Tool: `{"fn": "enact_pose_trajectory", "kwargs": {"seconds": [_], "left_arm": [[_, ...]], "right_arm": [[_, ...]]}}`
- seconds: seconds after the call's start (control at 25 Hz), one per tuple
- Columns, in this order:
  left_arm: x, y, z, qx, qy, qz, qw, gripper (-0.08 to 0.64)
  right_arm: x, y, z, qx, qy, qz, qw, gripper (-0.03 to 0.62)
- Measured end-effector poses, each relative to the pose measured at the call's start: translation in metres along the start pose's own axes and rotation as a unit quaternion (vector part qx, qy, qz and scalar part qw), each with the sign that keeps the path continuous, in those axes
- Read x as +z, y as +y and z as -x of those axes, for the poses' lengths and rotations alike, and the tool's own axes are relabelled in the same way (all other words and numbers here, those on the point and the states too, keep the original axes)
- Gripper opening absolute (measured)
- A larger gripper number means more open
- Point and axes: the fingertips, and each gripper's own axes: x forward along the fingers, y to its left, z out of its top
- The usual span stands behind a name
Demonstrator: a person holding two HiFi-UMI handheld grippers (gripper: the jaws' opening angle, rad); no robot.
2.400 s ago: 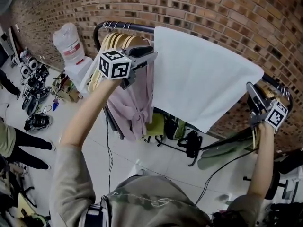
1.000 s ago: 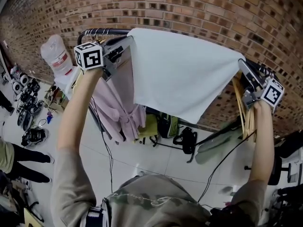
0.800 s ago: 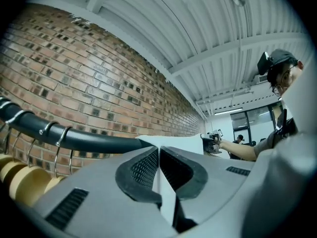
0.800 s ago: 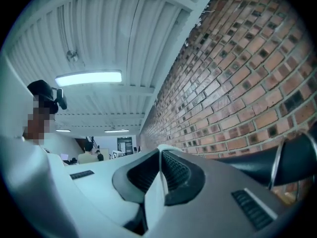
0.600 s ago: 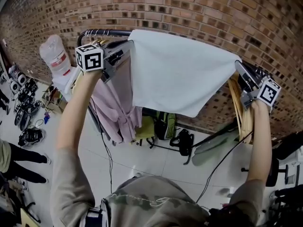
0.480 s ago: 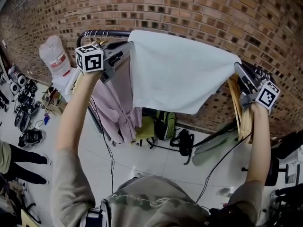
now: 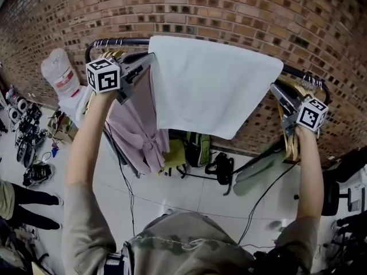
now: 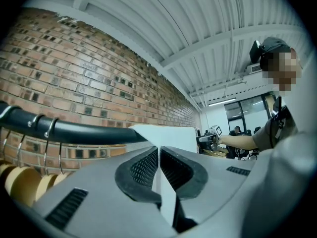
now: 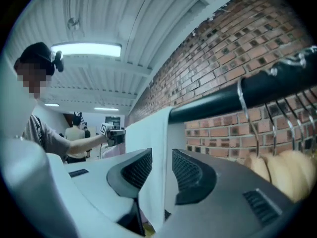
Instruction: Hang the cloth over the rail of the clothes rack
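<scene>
A white cloth (image 7: 212, 79) hangs draped over the black rail (image 7: 114, 40) of the clothes rack, in front of the brick wall. My left gripper (image 7: 147, 59) is at the cloth's left edge and stays shut on it; in the left gripper view the cloth (image 8: 166, 135) runs pinched between the pads, next to the rail (image 8: 74, 132). My right gripper (image 7: 277, 90) is at the cloth's right edge, just below the rail (image 9: 237, 95). Its jaws are opening: the cloth (image 9: 151, 148) still hangs between them, with a gap showing at the right pad.
Pink garments (image 7: 137, 125) on wooden hangers hang left of the cloth, and more wooden hangers (image 7: 289, 136) hang at the right end. A water bottle (image 7: 57, 67), bags (image 7: 198, 148), cables and gear lie on the white floor below.
The cloth has settled lower over the rail and both grippers have shifted slightly left. The right gripper has drawn a little away from the cloth's corner.
</scene>
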Motion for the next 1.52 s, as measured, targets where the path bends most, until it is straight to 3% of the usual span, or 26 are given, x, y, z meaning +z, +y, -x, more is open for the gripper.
{"fn": "enact_pose_trajectory", "kwargs": {"seconds": [0.08, 0.32, 0.36, 0.4, 0.44, 0.64, 0.76, 0.92, 1.12, 1.16, 1.2, 1.52], "left_arm": [[-0.005, 0.000, 0.002, -0.006, -0.009, 0.011, 0.9999, 0.015], [-0.026, 0.004, -0.005, -0.009, -0.018, 0.049, 0.9986, 0.049], [-0.026, 0.005, -0.006, -0.010, -0.019, 0.057, 0.9982, 0.063], [-0.026, 0.007, -0.006, -0.010, -0.019, 0.063, 0.9978, 0.067], [-0.027, 0.008, -0.005, -0.010, -0.017, 0.066, 0.9976, 0.067], [-0.057, 0.002, -0.007, -0.033, 0.046, 0.069, 0.9960, 0.152], [-0.083, 0.004, -0.014, -0.018, 0.088, 0.058, 0.9943, 0.152], [-0.100, 0.010, -0.020, -0.007, 0.105, 0.052, 0.9931, 0.152], [-0.101, 0.009, -0.026, -0.016, 0.091, 0.054, 0.9942, 0.142], [-0.100, 0.007, -0.027, -0.023, 0.089, 0.055, 0.9943, 0.046], [-0.099, 0.005, -0.027, -0.028, 0.087, 0.055, 0.9943, 0.015], [-0.081, -0.005, -0.014, -0.049, 0.066, 0.046, 0.9956, 0.015]], "right_arm": [[-0.013, -0.003, -0.009, 0.001, 0.018, 0.007, 1.000, 0.104], [-0.029, 0.003, -0.020, 0.034, 0.005, 0.006, 0.999, 0.103], [-0.029, 0.003, -0.020, 0.032, 0.005, 0.013, 0.999, 0.093], [-0.027, 0.003, -0.019, 0.028, 0.002, 0.019, 0.999, 0.023], [-0.025, 0.002, -0.018, 0.025, -0.002, 0.023, 0.999, 0.021], [-0.014, 0.003, -0.017, 0.019, -0.016, 0.032, 0.999, 0.021], [-0.013, 0.003, -0.017, 0.020, -0.018, 0.038, 0.999, 0.021], [-0.017, 0.003, -0.018, 0.025, -0.022, 0.018, 0.999, 0.021], [-0.019, 0.002, -0.017, 0.029, -0.027, 0.005, 0.999, 0.021], [-0.019, 0.002, -0.016, 0.029, -0.028, 0.005, 0.999, 0.021], [-0.020, 0.002, -0.016, 0.028, -0.027, 0.003, 0.999, 0.020], [-0.019, 0.006, -0.014, 0.035, -0.036, -0.036, 0.998, 0.021]]}}
